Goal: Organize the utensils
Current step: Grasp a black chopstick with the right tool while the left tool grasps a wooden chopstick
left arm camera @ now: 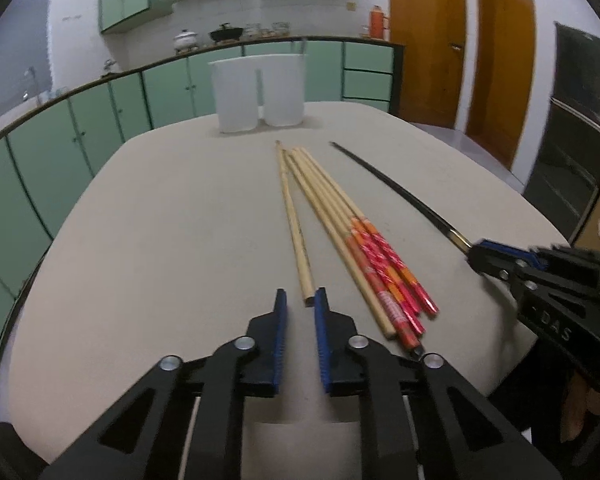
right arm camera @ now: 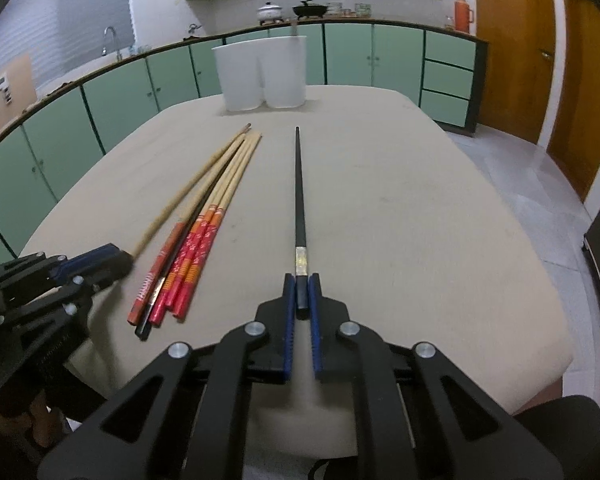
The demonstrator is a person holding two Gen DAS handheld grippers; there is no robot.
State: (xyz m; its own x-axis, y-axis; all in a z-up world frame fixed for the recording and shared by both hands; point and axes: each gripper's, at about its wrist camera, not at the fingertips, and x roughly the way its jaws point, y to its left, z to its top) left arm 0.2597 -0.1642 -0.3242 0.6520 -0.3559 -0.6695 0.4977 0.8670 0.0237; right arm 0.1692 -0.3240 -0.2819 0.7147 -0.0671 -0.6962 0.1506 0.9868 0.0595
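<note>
A black chopstick point(right arm camera: 299, 196) lies on the beige table point(right arm camera: 420, 208), pointing away. My right gripper point(right arm camera: 301, 284) is shut on its near end; it also shows in the left wrist view point(left arm camera: 476, 254). A plain bamboo chopstick point(left arm camera: 294, 224) lies ahead of my left gripper point(left arm camera: 300, 300), whose blue pads are apart with the stick's near end between their tips. Several chopsticks with red and orange handles point(left arm camera: 384, 272) lie in a bundle between the two grippers, also in the right wrist view point(right arm camera: 192, 256). Two white holder cups point(left arm camera: 258, 92) stand at the table's far end.
Green kitchen cabinets point(left arm camera: 100, 120) with pots on the counter run behind the table. Orange-brown doors point(left arm camera: 428, 40) stand at the right. The table's near edge is just under both grippers.
</note>
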